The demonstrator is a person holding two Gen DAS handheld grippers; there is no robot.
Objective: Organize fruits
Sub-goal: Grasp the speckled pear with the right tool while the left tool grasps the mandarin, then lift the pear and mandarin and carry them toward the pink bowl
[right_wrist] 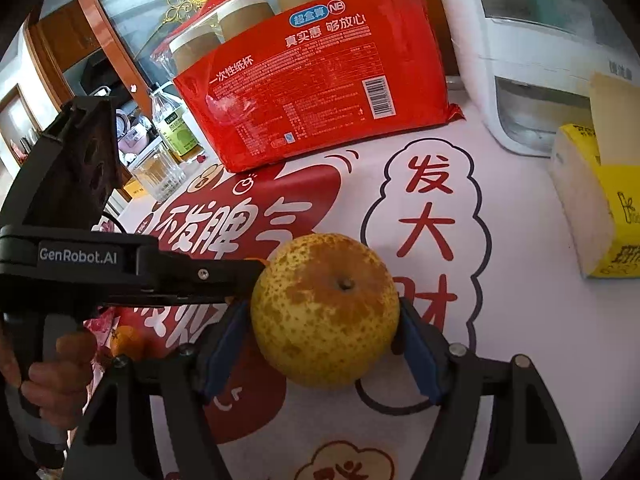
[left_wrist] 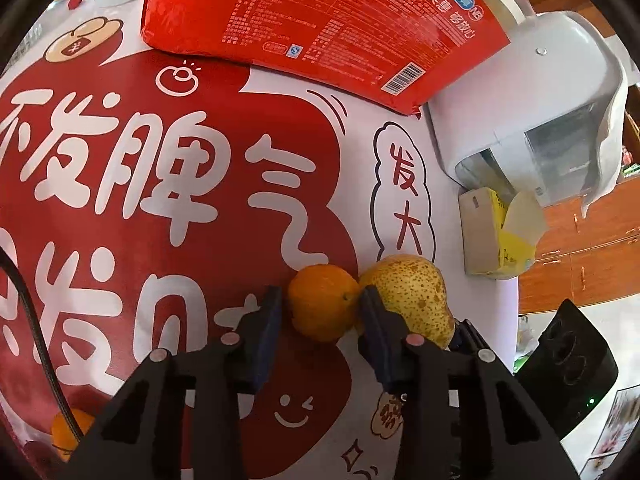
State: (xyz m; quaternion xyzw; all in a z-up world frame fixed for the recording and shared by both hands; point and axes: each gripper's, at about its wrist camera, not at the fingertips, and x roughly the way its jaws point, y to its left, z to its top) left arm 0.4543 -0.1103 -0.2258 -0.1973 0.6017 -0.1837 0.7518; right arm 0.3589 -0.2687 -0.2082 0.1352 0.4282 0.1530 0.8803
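A small orange [left_wrist: 320, 304] lies on the red-and-white printed tablecloth [left_wrist: 160, 200], touching a speckled yellow pear [left_wrist: 412, 292]. My left gripper [left_wrist: 320, 296] straddles the orange with its blue pads against both sides. In the right wrist view the pear [right_wrist: 324, 308] sits between the blue pads [right_wrist: 224, 344] of my right gripper [right_wrist: 322, 314], which is shut on it just above the cloth. The left gripper's black body [right_wrist: 160, 272] reaches in from the left, its tip beside the pear. A second orange [left_wrist: 68, 428] lies near the lower left.
A red pack of paper cups [right_wrist: 312, 80] lies at the back of the table. A white appliance [left_wrist: 540, 120] and a yellow tissue box [right_wrist: 600, 208] stand on the right. A glass [right_wrist: 158, 172] and a bottle [right_wrist: 176, 128] stand at the far left. A hand [right_wrist: 56, 364] holds the left gripper's handle.
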